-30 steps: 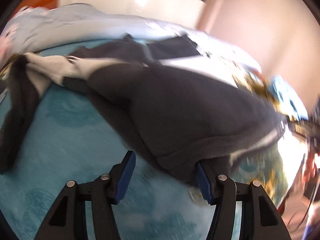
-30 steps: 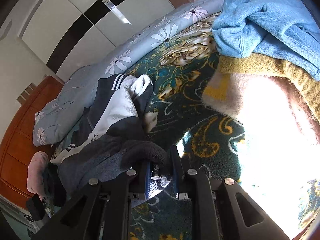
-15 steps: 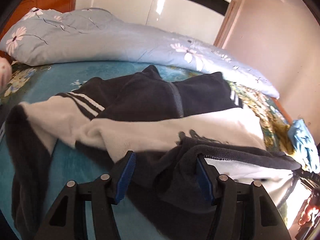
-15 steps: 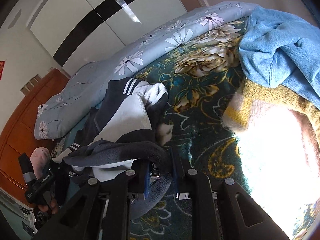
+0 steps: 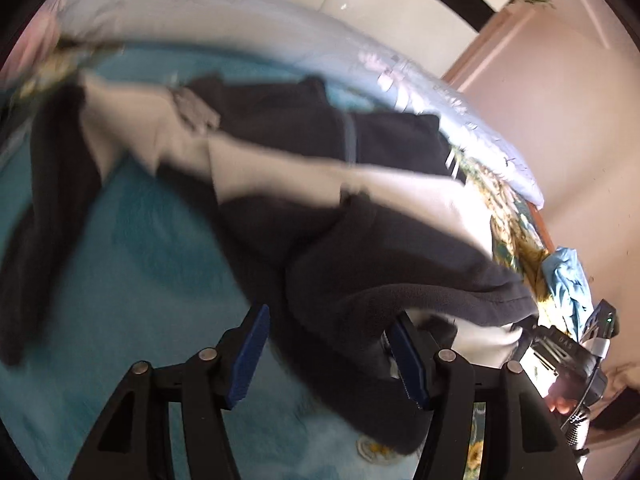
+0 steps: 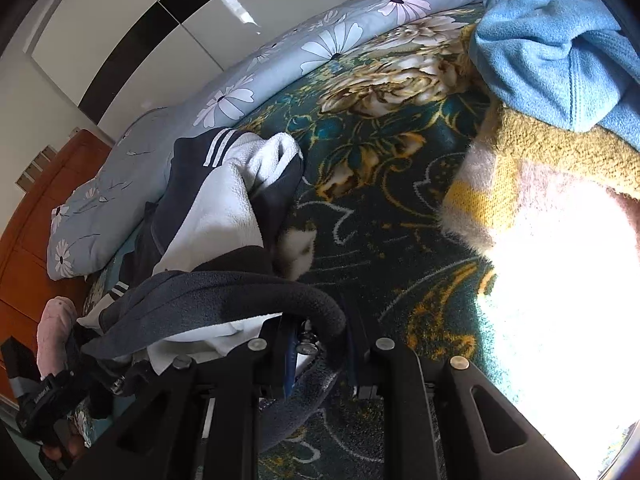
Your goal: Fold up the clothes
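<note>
A fuzzy dark-grey and white fleece jacket (image 6: 224,216) is spread on the plush flowered blanket (image 6: 384,200), its thick rolled hem clenched by the right gripper (image 6: 320,354), while the left gripper (image 5: 328,352) is held released over its folds.

Motion blur smears the dark jacket (image 5: 320,184) and the bed (image 5: 120,288) in the left view. Sun glare whites out the yellow blanket (image 6: 560,280); the blue towel (image 6: 560,52) runs past the edge.
</note>
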The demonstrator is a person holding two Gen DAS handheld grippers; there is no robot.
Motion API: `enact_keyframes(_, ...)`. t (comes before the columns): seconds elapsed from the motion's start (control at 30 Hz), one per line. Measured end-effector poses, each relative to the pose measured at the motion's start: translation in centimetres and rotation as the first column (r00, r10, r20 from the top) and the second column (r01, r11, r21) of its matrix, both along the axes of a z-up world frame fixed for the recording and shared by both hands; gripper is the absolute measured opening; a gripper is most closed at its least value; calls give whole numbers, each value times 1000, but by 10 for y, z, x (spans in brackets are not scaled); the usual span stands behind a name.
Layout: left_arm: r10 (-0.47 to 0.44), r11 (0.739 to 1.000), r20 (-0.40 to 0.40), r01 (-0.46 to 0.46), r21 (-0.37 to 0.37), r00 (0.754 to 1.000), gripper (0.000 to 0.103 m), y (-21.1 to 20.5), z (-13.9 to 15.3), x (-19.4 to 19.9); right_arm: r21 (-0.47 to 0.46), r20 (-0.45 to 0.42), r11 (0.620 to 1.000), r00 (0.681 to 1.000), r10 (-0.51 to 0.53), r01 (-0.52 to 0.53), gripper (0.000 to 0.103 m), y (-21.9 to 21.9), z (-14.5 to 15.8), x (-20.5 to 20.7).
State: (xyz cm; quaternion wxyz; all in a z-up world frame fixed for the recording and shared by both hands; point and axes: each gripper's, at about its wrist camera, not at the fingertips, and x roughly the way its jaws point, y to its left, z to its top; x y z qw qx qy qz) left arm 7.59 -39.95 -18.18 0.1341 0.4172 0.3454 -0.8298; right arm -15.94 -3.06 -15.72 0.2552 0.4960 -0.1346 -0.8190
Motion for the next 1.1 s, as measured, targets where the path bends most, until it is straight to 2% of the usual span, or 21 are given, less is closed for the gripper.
enact_keyframes(0.07,8,998,31,-10,57,999,64,8,-18,0,0,-1,1000,1000,1,-1,19,0,1,2)
enact_keyframes(0.23,57,997,-6,-56,56,998,62,24,-25,3,0,-6,1000,1000,5,-5,19,3,5,5)
enact_keyframes(0.27,66,997,-11,-66,42,998,57,26,-23,3,1,-7,1000,1000,6,-6,19,3,5,5)
enact_keyframes(0.3,73,997,-2,-73,25,997,44,26,-22,3,1,-8,1000,1000,7,-7,19,4,5,6)
enact_keyframes(0.33,81,997,7,-81,8,997,37,27,-21,3,1,-10,1000,1000,9,-9,19,4,6,6)
enact_keyframes(0.37,89,996,13,-89,-5,996,20,27,-20,4,1,-15,1000,1000,12,-12,19,3,7,7)
enact_keyframes(0.4,100,995,9,-100,4,995,14,23,-20,7,1,-24,1000,1000,16,-16,19,2,9,8)
enact_keyframes(0.5,109,994,-9,-109,10,994,9,8,-14,16,-4,-52,999,998,34,-34,19,-1,18,13)
enact_keyframes(0.53,103,995,-13,-103,-10,995,8,3,-7,20,-5,-64,999,997,43,-43,19,-2,23,15)
enact_keyframes(0.67,67,983,-76,-79,-167,995,7,-16,45,45,-1,-138,995,985,102,-103,19,-12,47,32)
enact_keyframes(0.83,-8,935,-147,-44,-351,989,8,-30,104,91,-36,-265,981,948,176,-193,18,-21,88,73)
enact_keyframes(0.9,-52,913,-123,-3,-407,991,8,-28,108,102,-46,-306,974,931,198,-223,18,-22,100,94)
enact_keyframes(0.97,-81,895,-70,42,-444,994,11,-24,94,111,-34,-325,970,920,219,-242,18,-21,103,112)
enact_keyframes(1.03,-97,909,-30,77,-409,995,11,-25,70,117,0,-315,969,919,236,-249,18,-19,94,124)
enact_keyframes(1.1,-104,926,-3,96,-366,995,11,-24,45,120,46,-270,971,932,240,-236,18,-17,75,126)
